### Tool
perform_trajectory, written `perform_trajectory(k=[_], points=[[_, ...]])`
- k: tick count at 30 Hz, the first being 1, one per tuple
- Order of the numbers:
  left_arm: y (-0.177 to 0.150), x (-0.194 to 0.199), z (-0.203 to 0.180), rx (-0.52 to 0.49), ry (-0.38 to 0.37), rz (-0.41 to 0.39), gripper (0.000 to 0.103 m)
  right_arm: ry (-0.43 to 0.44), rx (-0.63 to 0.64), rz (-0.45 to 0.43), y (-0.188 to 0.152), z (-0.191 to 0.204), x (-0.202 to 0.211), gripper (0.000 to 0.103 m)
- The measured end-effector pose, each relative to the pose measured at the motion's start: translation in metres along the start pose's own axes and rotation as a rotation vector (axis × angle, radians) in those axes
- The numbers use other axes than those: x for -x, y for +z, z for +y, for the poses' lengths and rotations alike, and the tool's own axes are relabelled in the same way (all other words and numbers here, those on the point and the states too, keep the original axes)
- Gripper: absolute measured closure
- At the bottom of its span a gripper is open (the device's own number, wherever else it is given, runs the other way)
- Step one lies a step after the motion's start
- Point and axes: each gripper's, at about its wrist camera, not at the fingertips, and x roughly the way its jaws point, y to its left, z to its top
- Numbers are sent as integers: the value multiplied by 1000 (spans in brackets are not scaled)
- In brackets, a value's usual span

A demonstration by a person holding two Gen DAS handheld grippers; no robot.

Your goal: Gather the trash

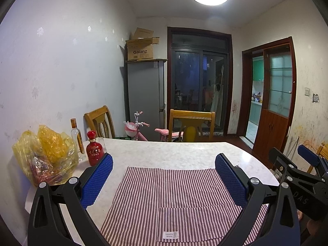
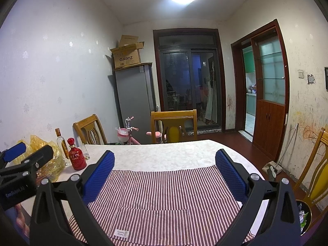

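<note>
A red-and-white striped cloth (image 1: 174, 201) with a sewn-on pocket and small white label lies flat on the pale marble-patterned table (image 1: 174, 151), directly beneath both tools. The left gripper (image 1: 164, 164) hovers over it with its blue-padded fingers spread wide and nothing between them; the right gripper (image 2: 165, 162) is likewise wide apart and empty. At the table's far left corner sits a crumpled yellow plastic bag (image 1: 45, 153), its contents unclear, just beside a clear glass bottle with a gold cap (image 1: 77, 138) and a squat red ceramic bottle (image 1: 94, 150). A dark round bin holding scraps (image 2: 304, 217) stands on the floor near a wooden chair (image 2: 316, 176) at the right.
</note>
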Motion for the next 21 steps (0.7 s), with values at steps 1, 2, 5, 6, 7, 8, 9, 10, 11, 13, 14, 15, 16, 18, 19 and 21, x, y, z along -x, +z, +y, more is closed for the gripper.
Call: perform_trajectory(k=[1, 2, 5, 6, 7, 8, 9, 10, 11, 13, 14, 15, 16, 18, 19, 21], points=[[0, 1, 0, -1, 0, -1, 6, 0, 0, 0, 0, 0, 0, 5], [0, 0, 0, -2, 0, 0, 6, -1, -1, 1, 0, 0, 0, 5], [1, -1, 0, -4, 0, 1, 6, -1, -2, 2, 0, 1, -1, 5], [1, -1, 0, -3, 0, 1, 6, -2, -2, 2, 0, 2, -1, 5], [0, -1, 0, -4, 0, 1, 6, -2, -3, 3, -1, 1, -2, 5], [1, -1, 0, -5, 0, 1, 6, -2, -3, 3, -1, 1, -2, 5], [0, -1, 0, -5, 0, 2, 6, -2, -3, 3, -1, 1, -2, 5], [0, -1, 0, -4, 0, 2, 6, -3, -3, 3, -1, 1, -2, 5], [0, -1, 0, -3, 0, 2, 6, -2, -3, 3, 0, 1, -2, 5], [1, -1, -1, -4, 0, 2, 6, -2, -4, 6, -1, 1, -3, 5], [0, -1, -1, -4, 1, 2, 6, -3, -5, 6, -1, 0, -4, 5], [0, -1, -1, -4, 0, 1, 6, -3, -6, 8, -2, 0, -4, 5], [1, -1, -1, -4, -1, 2, 6, -2, -6, 10, -3, 1, -5, 5], [1, -2, 0, -3, 0, 3, 6, -4, -7, 11, -3, 1, -7, 5], [1, -3, 0, -3, 0, 3, 6, -4, -8, 12, -3, 0, -7, 5], [1, -3, 0, -2, 5, -6, 6, -4, -9, 12, -3, 1, -7, 5]])
